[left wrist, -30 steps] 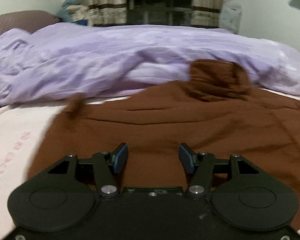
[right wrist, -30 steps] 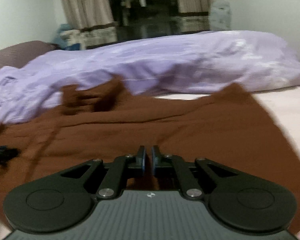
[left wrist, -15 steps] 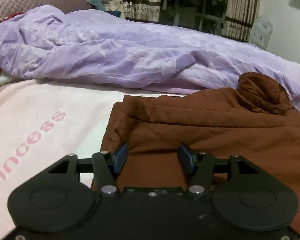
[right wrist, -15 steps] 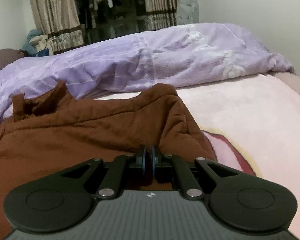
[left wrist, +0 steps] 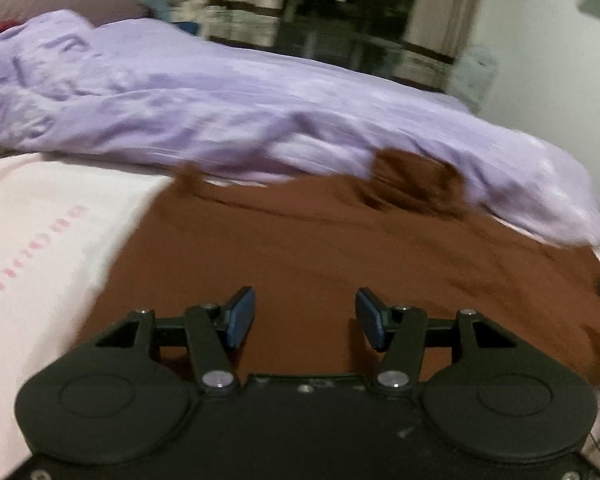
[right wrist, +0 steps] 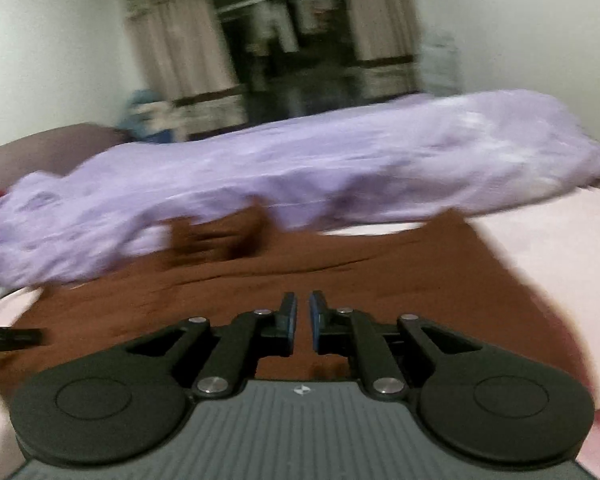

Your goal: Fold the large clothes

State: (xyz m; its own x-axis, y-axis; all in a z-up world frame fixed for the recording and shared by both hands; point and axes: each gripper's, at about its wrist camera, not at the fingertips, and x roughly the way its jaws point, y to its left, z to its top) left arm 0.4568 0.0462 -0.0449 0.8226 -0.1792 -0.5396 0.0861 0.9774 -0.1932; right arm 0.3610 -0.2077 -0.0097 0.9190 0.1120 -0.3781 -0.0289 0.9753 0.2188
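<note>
A large brown garment (left wrist: 332,256) lies spread on the pink bed cover, its collar bunched at the far side against the purple duvet. It also shows in the right wrist view (right wrist: 340,276). My left gripper (left wrist: 305,318) is open and empty, hovering over the garment's near part. My right gripper (right wrist: 303,320) has its jaws nearly together with a narrow gap, nothing visibly between them, above the garment's near edge. Both views are motion-blurred.
A crumpled purple duvet (left wrist: 220,108) runs across the far side of the bed. The pink blanket (left wrist: 40,240) with pink lettering lies left of the garment. Curtains and a dark wardrobe opening (right wrist: 300,52) stand behind the bed. The left gripper's tip (right wrist: 8,338) shows at the right view's left edge.
Both views have swung back over the garment, which now lies spread wider and flatter than half a second ago. The right jaws have parted slightly. The left jaws stay open.
</note>
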